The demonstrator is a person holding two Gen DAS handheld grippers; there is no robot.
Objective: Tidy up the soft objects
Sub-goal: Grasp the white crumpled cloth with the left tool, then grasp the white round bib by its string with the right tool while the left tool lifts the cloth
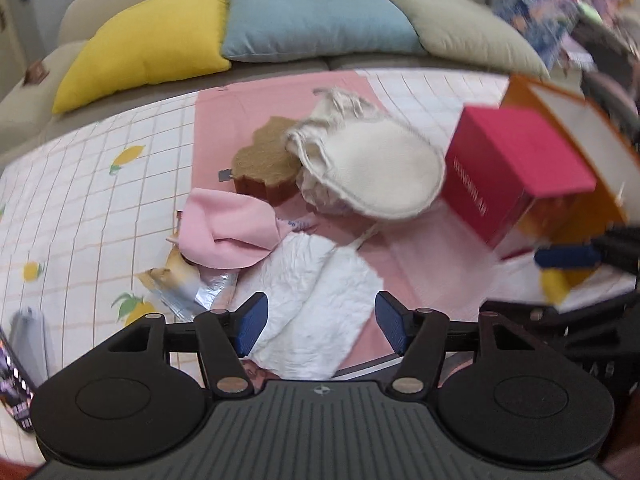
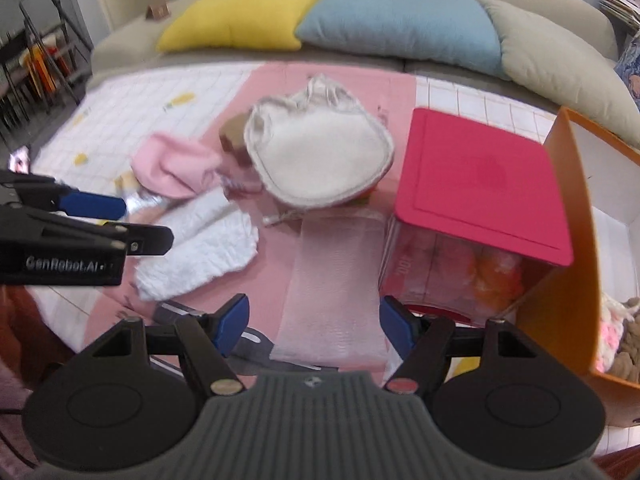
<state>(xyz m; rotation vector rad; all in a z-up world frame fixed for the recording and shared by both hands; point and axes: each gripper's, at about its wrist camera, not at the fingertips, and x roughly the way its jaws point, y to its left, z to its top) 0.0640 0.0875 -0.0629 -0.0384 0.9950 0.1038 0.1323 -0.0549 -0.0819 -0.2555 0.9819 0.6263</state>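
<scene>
My left gripper [image 1: 322, 324] hangs open just above a white crinkled cloth [image 1: 312, 300], and its pads do not touch the cloth. Beyond it lie a pink cloth [image 1: 228, 232], a brown sponge [image 1: 264, 164] and a cream drawstring bag [image 1: 368, 164]. My right gripper [image 2: 314, 324] is open over a translucent mesh pouch [image 2: 336, 280] on the pink mat [image 2: 276, 272]. To its right stands a clear container with a pink lid [image 2: 480, 176] holding orange fluffy things. The left gripper [image 2: 136, 224] shows at the left of the right wrist view, above the white cloth [image 2: 200, 252].
An orange box [image 2: 568, 280] with fluffy items stands at the far right. Yellow [image 1: 148, 44], blue [image 1: 316, 20] and beige [image 1: 460, 28] cushions line the sofa behind. A foil snack packet [image 1: 188, 284] lies by the pink cloth, and a phone [image 1: 16, 392] sits at the left edge.
</scene>
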